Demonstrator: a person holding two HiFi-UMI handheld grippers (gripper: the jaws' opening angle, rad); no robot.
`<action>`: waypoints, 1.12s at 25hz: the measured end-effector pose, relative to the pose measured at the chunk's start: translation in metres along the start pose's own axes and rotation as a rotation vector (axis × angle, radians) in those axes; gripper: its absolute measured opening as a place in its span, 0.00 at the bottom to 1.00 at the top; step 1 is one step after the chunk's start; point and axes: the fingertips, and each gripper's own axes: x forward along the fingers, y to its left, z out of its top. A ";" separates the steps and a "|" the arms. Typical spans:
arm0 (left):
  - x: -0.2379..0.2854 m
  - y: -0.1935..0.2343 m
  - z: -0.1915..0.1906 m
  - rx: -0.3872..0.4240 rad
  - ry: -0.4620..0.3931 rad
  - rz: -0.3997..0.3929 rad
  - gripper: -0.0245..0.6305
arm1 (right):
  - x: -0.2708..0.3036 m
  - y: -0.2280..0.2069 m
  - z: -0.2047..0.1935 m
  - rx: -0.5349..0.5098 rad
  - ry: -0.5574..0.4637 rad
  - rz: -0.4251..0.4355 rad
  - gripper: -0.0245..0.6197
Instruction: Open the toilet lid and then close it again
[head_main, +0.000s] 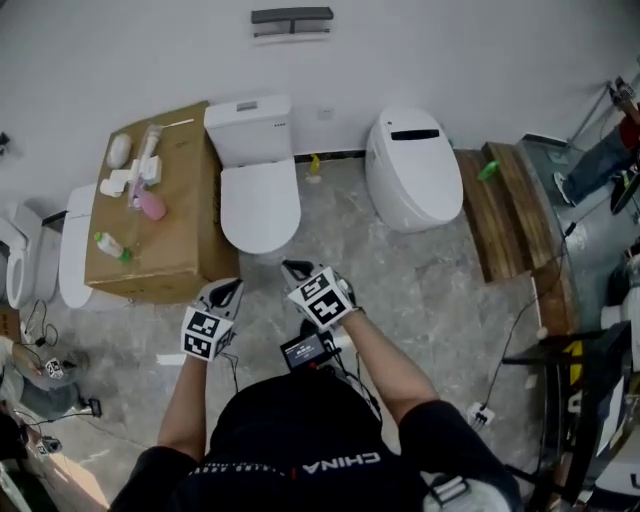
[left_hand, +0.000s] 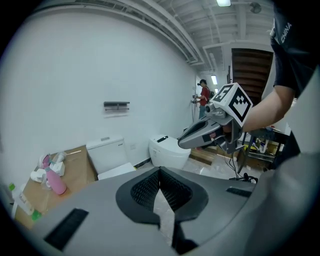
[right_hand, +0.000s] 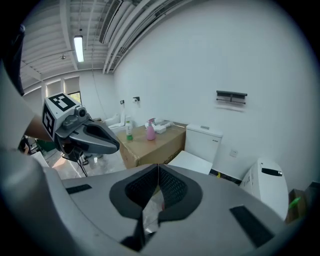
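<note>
Lid of the white toilet straight ahead lies flat and closed, while left gripper and right gripper, both pinched together and empty, hover just short of the bowl; judged: opening and re-closing both outstanding.

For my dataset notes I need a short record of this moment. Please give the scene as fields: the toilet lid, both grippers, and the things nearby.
toilet lid: down, closed over the bowl
left gripper: jaws shut, nothing between them, in front of the toilet, not touching it
right gripper: jaws shut, empty, near the front of the bowl, not on the lid
cardboard box: beside the toilet on its left, with a pink bottle on top
second toilet: to the right, lid down
task state: opening not yet begun
</note>
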 end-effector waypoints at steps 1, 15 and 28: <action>0.011 0.006 0.008 -0.003 -0.001 0.004 0.05 | 0.005 -0.013 0.006 -0.002 -0.001 0.003 0.06; 0.070 0.054 0.033 -0.025 0.025 -0.025 0.05 | 0.052 -0.064 0.028 0.020 0.028 0.050 0.06; 0.073 0.107 0.041 0.067 0.029 -0.155 0.05 | 0.080 -0.072 0.066 0.075 0.015 -0.065 0.06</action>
